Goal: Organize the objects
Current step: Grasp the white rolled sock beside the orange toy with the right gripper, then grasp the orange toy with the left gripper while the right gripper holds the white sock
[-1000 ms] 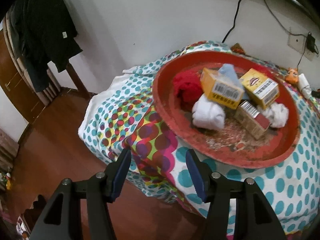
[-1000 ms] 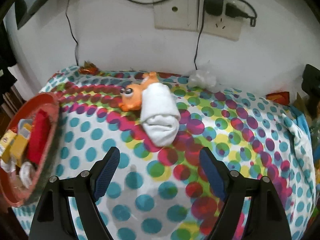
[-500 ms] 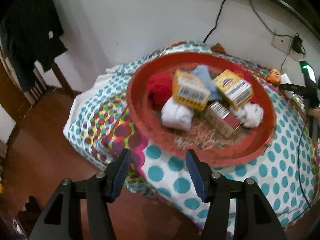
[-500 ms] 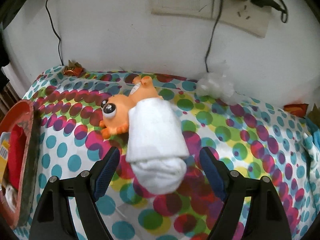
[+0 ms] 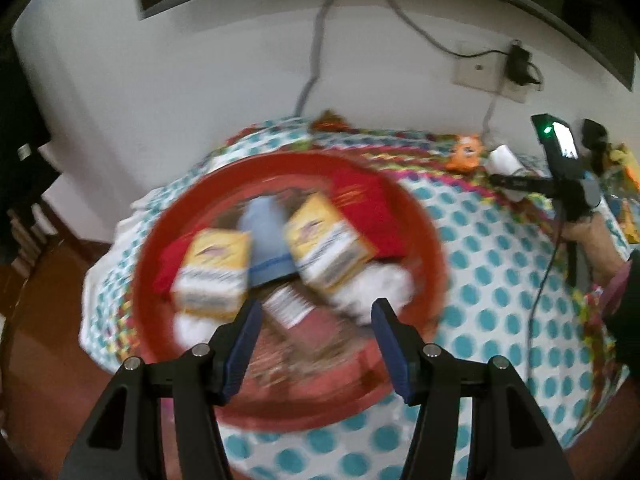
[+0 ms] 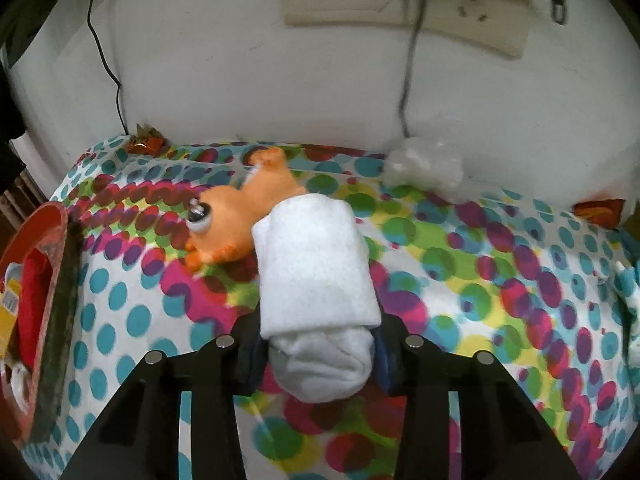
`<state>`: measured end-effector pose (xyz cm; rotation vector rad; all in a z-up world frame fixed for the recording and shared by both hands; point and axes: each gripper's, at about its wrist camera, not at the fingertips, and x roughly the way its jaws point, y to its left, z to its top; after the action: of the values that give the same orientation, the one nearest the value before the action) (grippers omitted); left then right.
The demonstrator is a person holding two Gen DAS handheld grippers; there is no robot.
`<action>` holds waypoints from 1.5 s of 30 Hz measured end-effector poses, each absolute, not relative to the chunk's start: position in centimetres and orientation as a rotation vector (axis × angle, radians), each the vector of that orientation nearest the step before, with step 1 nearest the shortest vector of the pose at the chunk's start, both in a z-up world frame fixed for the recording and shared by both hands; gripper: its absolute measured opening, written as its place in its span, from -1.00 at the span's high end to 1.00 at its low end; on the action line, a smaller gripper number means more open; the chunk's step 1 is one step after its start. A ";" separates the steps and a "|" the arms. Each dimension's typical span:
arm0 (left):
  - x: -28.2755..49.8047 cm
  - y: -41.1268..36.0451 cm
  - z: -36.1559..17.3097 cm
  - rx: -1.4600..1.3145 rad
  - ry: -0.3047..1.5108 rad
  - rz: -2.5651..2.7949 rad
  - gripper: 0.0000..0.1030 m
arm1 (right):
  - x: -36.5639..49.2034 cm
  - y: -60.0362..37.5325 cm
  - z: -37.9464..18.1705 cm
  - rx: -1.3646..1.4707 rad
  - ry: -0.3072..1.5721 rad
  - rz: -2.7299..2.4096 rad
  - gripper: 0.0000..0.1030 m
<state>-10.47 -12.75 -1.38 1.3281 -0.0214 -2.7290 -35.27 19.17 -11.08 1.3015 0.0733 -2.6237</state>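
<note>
The right gripper [image 6: 318, 360] is closing, its pads against a white sock roll [image 6: 316, 280] lying on the dotted cloth [image 6: 480, 320], an orange toy [image 6: 236, 220] just behind. The left gripper [image 5: 316, 328] hangs spread over the red tray [image 5: 416, 216] of boxes.

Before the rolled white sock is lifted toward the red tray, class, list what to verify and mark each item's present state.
1. Sock between the fingers: ok. The right gripper is closing, the rolled white sock between its fingers.
2. Grip firm: cannot tell; closing is not finished.
3. Sock free of the orange toy: not ok; the toy lies against it.
4. Room in the red tray: cannot tell; boxes and cloths crowd it, view blurred.
5. Left gripper empty: ok, open above the tray.
</note>
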 end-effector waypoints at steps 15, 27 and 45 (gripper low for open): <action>-22.9 -2.4 -2.4 1.603 -0.057 -2.875 -0.13 | -27.9 27.9 -11.4 1.328 0.004 -2.644 0.24; -32.9 3.4 -4.8 1.756 -0.323 -2.850 -0.14 | -27.1 28.9 -11.4 1.282 -0.024 -2.657 0.21; -43.9 6.1 -8.3 1.905 -0.293 -2.703 -0.16 | -26.9 27.2 -12.0 1.298 0.113 -2.668 0.09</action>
<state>-43.85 6.14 -8.35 1.9050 -0.2930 -2.7027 -26.86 27.22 -12.02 1.2976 0.1135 -2.6685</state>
